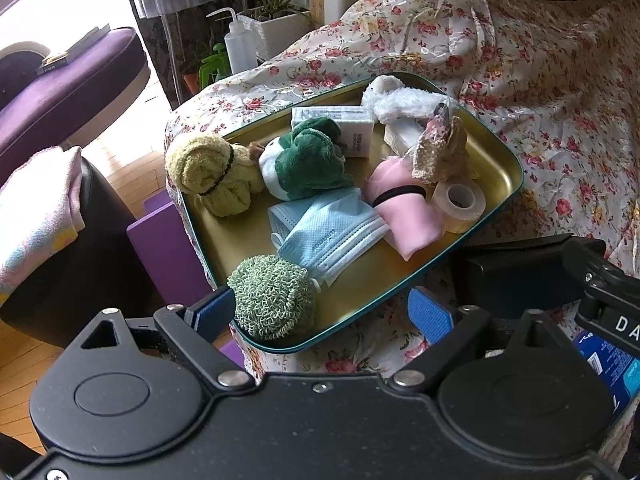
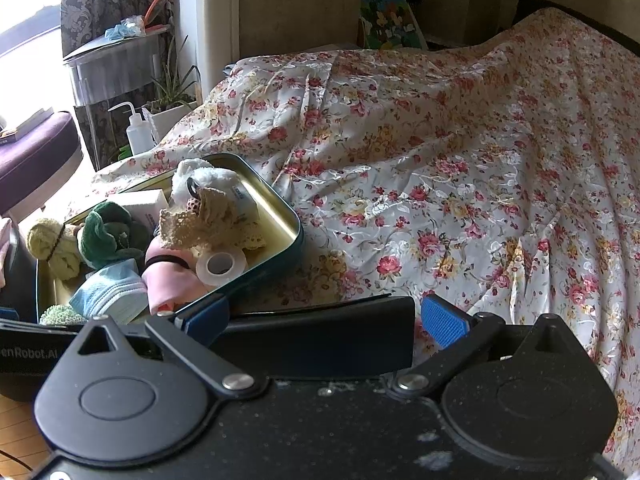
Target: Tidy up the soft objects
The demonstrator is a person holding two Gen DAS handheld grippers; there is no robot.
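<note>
Both grippers were recorded with jaws spread wide and nothing between the blue pads: the left gripper (image 1: 322, 314) low over the near rim of the tray (image 1: 516, 168), the right gripper (image 2: 324, 320) beside it over the floral bedspread (image 2: 460, 184).

Nearest the left pads, a green knitted scrubber (image 1: 272, 296) was noted in the tray's near corner, just beside the left-hand finger. Behind it, blue face masks (image 1: 328, 236) were seen overlapping a pink roll bound with a black band (image 1: 394, 208), with a tape roll (image 1: 460, 200) touching that roll. Further back: a green-and-white plush (image 1: 304, 160), a yellow towel roll (image 1: 210, 176) overhanging the left rim, a beige crochet piece (image 1: 440, 152), white boxes (image 1: 344, 128) and a white fluffy toy (image 1: 400, 100).

Judgement: soft items were gathered in the tray, mixed with hard ones. The stage could not be settled; the layout fitted either a tray being filled or one about to be emptied onto the bedspread. Any grasp of the scrubber would call for a light closure, as it would likely compress.
</note>
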